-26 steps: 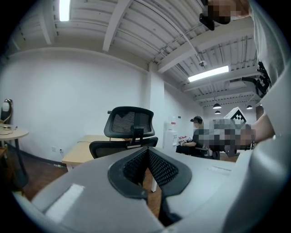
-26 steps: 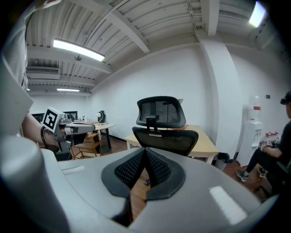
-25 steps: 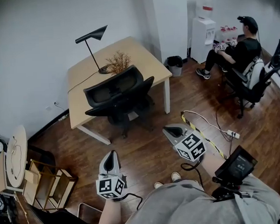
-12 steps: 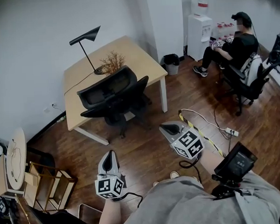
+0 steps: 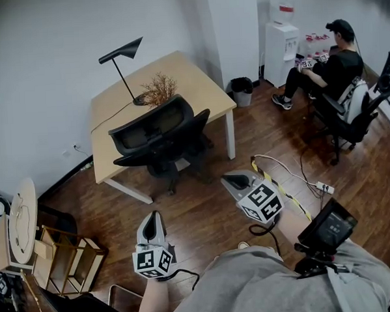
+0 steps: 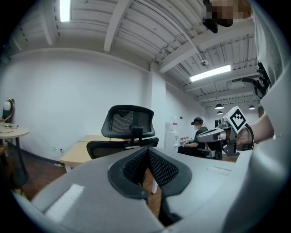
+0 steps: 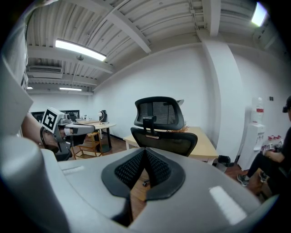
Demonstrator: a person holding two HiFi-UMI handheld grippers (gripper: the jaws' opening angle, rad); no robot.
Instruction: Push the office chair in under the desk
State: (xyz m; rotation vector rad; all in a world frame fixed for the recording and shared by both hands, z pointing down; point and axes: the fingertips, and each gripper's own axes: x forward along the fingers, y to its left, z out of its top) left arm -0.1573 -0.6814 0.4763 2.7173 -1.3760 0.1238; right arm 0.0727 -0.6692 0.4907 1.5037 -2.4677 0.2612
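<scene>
A black mesh-backed office chair (image 5: pixel 160 137) stands on the wooden floor in front of the light wooden desk (image 5: pixel 158 98), its back toward me. The same chair (image 6: pixel 128 129) shows ahead in the left gripper view and again as the chair (image 7: pixel 160 127) in the right gripper view. My left gripper (image 5: pixel 153 221) is held low at the left, shut and empty, well short of the chair. Further right, my right gripper (image 5: pixel 237 180) is also shut and empty, a stretch of floor away from the chair.
A black desk lamp (image 5: pixel 126 61) and dried twigs (image 5: pixel 160 87) sit on the desk. A bin (image 5: pixel 242 91) and water dispenser (image 5: pixel 282 33) stand behind. A seated person (image 5: pixel 326 73) is at the far right. A power strip with cable (image 5: pixel 320 186) lies on the floor; shelving (image 5: pixel 63 257) at left.
The view has shifted only slightly. Both grippers and the chair hold about the same places.
</scene>
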